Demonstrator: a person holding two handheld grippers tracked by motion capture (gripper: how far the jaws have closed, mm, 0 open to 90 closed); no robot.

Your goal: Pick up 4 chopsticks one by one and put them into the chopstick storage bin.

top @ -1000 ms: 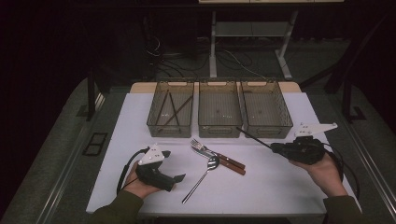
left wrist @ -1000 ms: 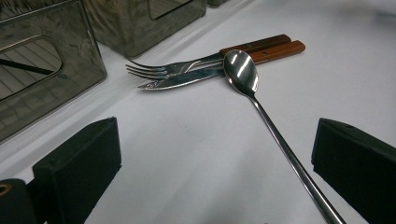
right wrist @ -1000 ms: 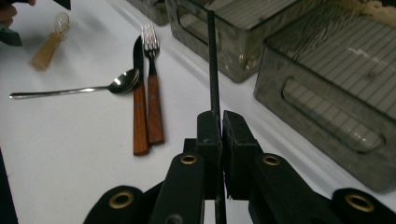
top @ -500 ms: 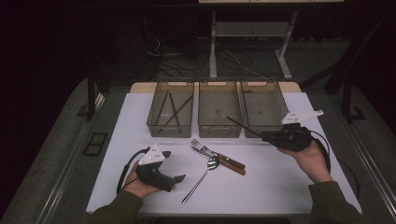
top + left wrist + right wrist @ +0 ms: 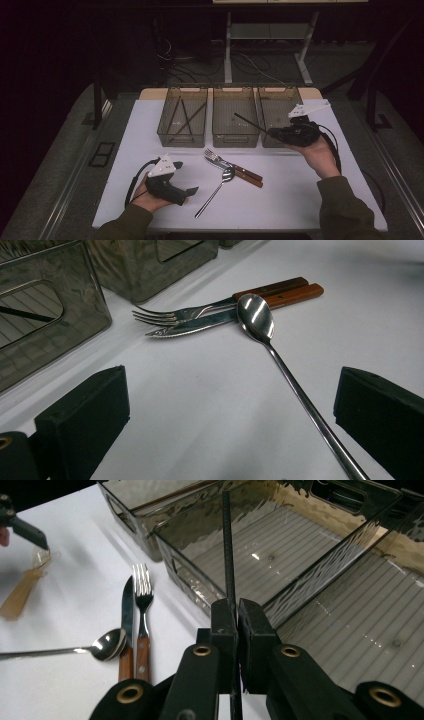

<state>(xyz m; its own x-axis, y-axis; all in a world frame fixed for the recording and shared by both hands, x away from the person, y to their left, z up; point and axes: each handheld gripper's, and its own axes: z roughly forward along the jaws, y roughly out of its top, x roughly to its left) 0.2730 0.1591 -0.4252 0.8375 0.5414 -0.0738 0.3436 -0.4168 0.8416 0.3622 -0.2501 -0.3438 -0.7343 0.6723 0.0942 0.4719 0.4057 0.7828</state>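
Item: thin black chopstick (image 5: 228, 545), clamped in right hand-held gripper (image 5: 236, 611). Carry to left smoky clear plastic bin (image 5: 182, 122); keep level. Left hand-held gripper (image 5: 230, 415): open, idle.

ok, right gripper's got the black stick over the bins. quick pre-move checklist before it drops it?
1. Grip: right gripper jaws clamped on the black stick. ok.
2. Stick position: in the high view its free end reaches over the middle bin; the sticks already sorted lie in the left bin. not ok if it belongs with them.
3. Stick clear of bin walls: cannot tell.
4. Left gripper: open, resting on the table, away from the bins. ok.
5. Loose cutlery: fork, knife and spoon lie in front of the bins, out of the path. ok.
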